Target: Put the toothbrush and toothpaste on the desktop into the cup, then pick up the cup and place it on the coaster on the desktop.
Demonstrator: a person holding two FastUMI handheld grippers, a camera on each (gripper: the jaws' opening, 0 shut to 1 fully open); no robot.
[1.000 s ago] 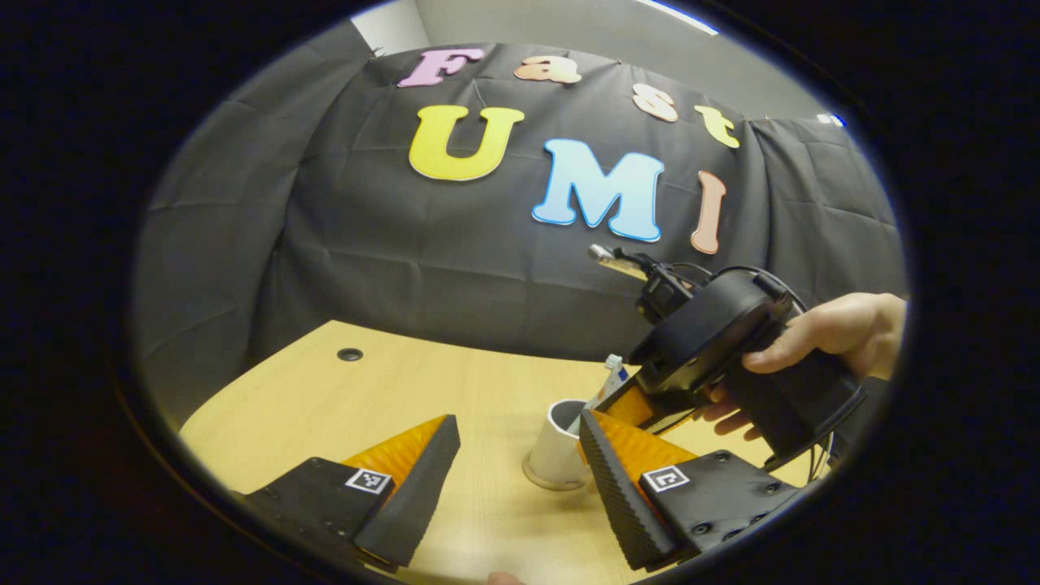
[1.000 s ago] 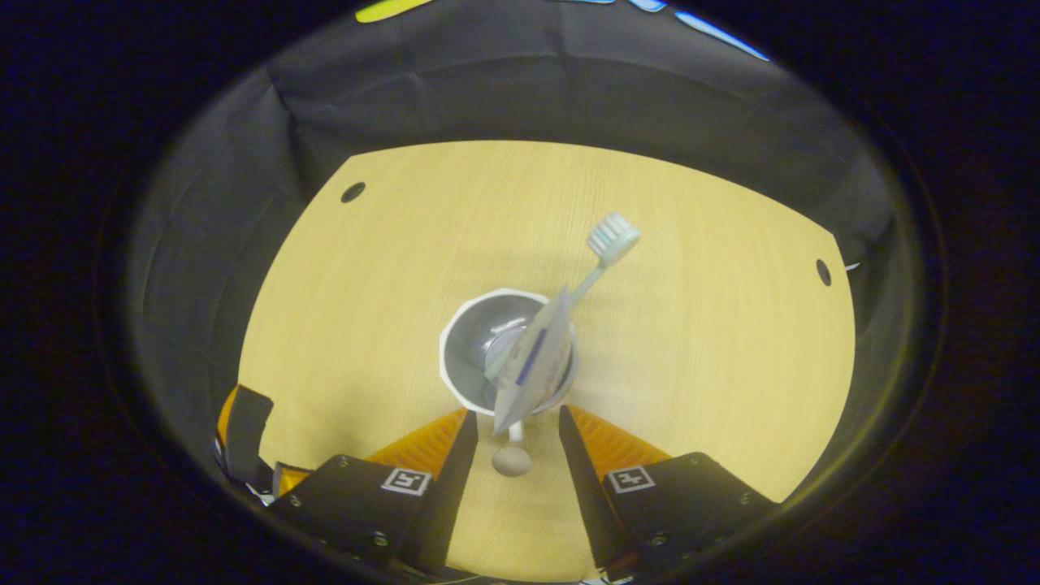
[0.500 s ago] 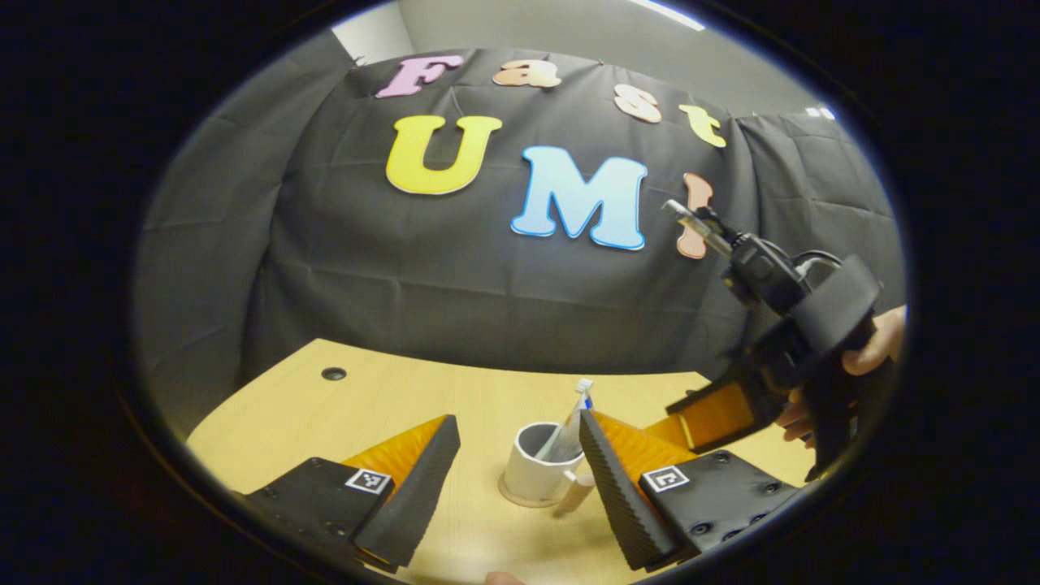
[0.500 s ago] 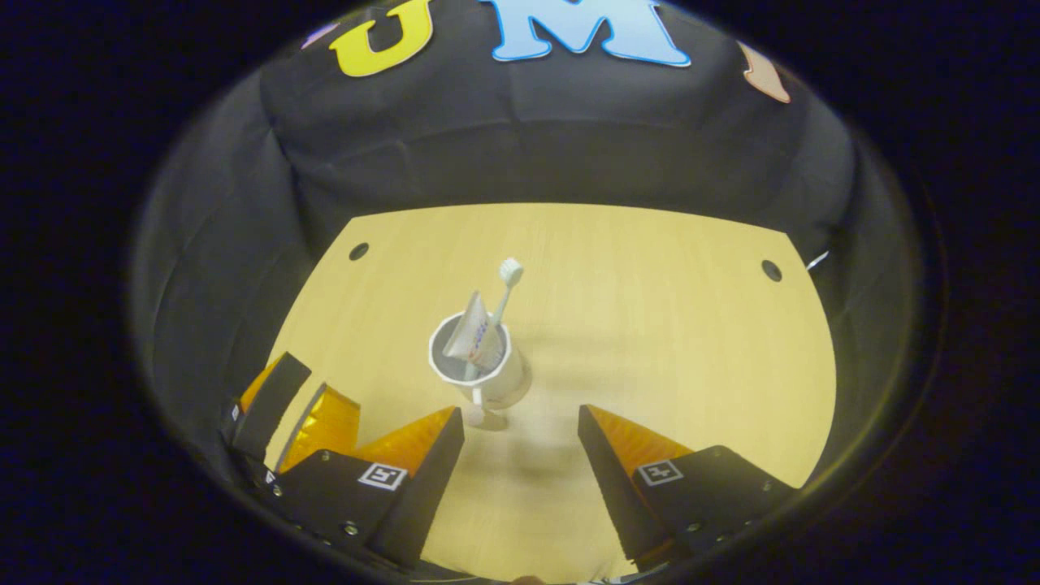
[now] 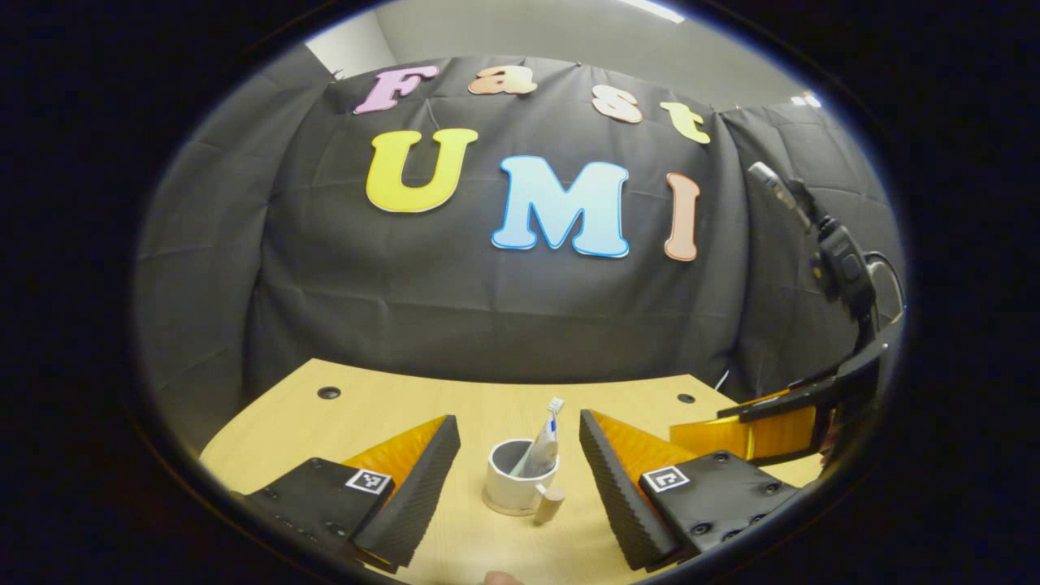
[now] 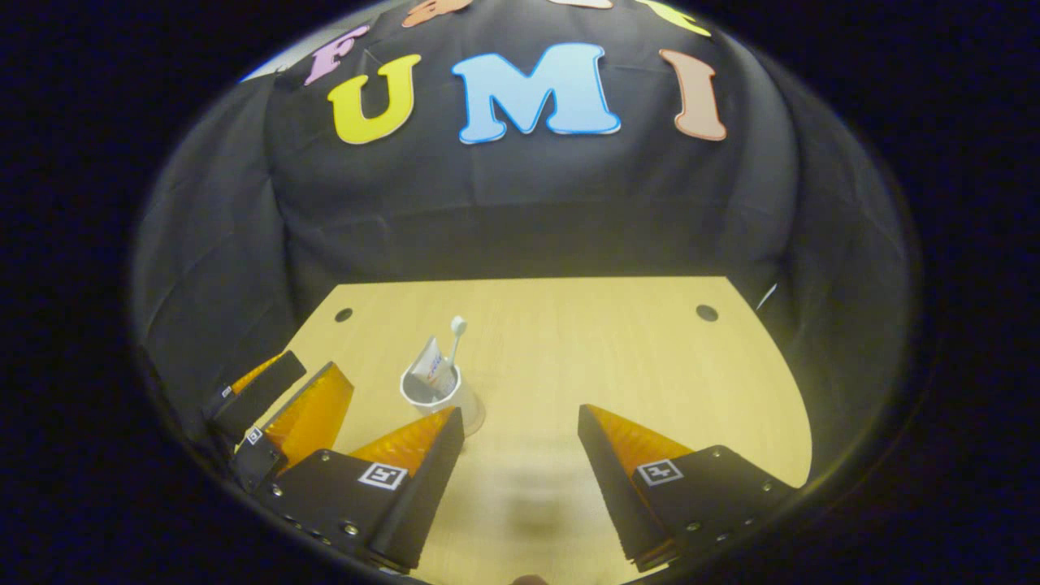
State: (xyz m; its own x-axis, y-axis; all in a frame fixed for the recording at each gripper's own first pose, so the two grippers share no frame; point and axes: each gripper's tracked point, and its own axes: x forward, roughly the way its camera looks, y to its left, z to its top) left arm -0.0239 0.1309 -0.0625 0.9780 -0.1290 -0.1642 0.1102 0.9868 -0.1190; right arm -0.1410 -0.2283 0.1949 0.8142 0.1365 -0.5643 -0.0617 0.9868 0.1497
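A white cup (image 5: 510, 481) stands on the wooden desktop (image 5: 382, 414), with a thin tan coaster (image 5: 505, 510) showing under its base. Its handle ends in a wooden knob (image 5: 551, 505). Inside lean the toothbrush (image 5: 555, 405), head up, and the toothpaste tube (image 5: 541, 452). My left gripper (image 5: 517, 422) is open, its fingers apart on either side of the cup and short of it. In the right gripper view the cup (image 6: 431, 394) with the toothbrush (image 6: 457, 327) and the tube (image 6: 429, 367) sits ahead and to the left. My right gripper (image 6: 520, 413) is open and holds nothing.
The other gripper (image 5: 764, 426) hangs at the right edge of the left gripper view; my left gripper (image 6: 280, 398) shows at lower left in the right gripper view. The desktop (image 6: 617, 349) has cable holes (image 6: 707, 312) (image 6: 344, 314) near its back corners. Black cloth walls stand behind.
My right gripper let the toothpaste tube drop into the cup, opened wider, and drew back and off to the right. The cup now sits farther off in both views.
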